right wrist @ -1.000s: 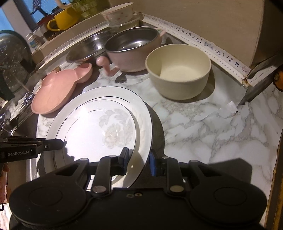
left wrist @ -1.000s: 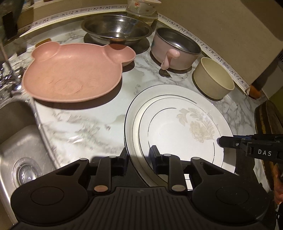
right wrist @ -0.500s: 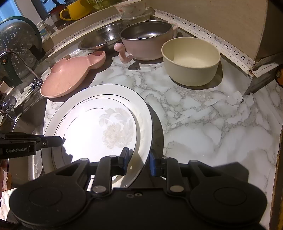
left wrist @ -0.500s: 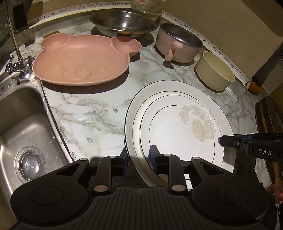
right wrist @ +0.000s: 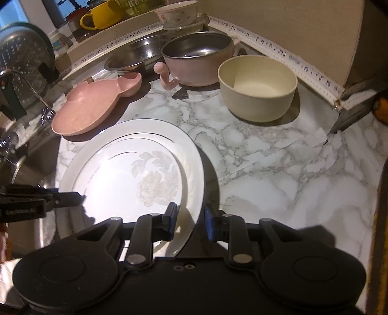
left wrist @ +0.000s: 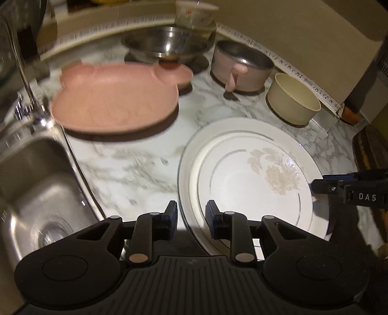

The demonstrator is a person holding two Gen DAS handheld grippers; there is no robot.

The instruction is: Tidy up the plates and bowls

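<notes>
A large white plate with a floral print (left wrist: 242, 184) (right wrist: 126, 174) hangs just over the marble counter (right wrist: 278, 169), casting a shadow to its right. My left gripper (left wrist: 191, 215) is shut on its near-left rim. My right gripper (right wrist: 190, 216) has the opposite rim between its pads, which are easing apart while still touching it. Each gripper's tip shows in the other's view: the right gripper (left wrist: 317, 186), the left gripper (right wrist: 72, 197). Behind stand a pink bear-shaped plate (left wrist: 114, 101) (right wrist: 89, 109), a steel bowl (left wrist: 167, 43), a pink handled bowl (left wrist: 242, 70) and a cream bowl (left wrist: 293, 101) (right wrist: 257, 84).
A steel sink (left wrist: 36, 174) with a faucet (left wrist: 24, 72) lies left of the counter. A floral cup (right wrist: 177, 12), a yellow mug (right wrist: 101, 14) and a colander (right wrist: 19, 53) line the back ledge. A wall panel closes the right rear corner.
Both grippers keep the white plate's rims between their pads. The right view has drawn back a little from the bowls; the left view has swung and blurred slightly.
</notes>
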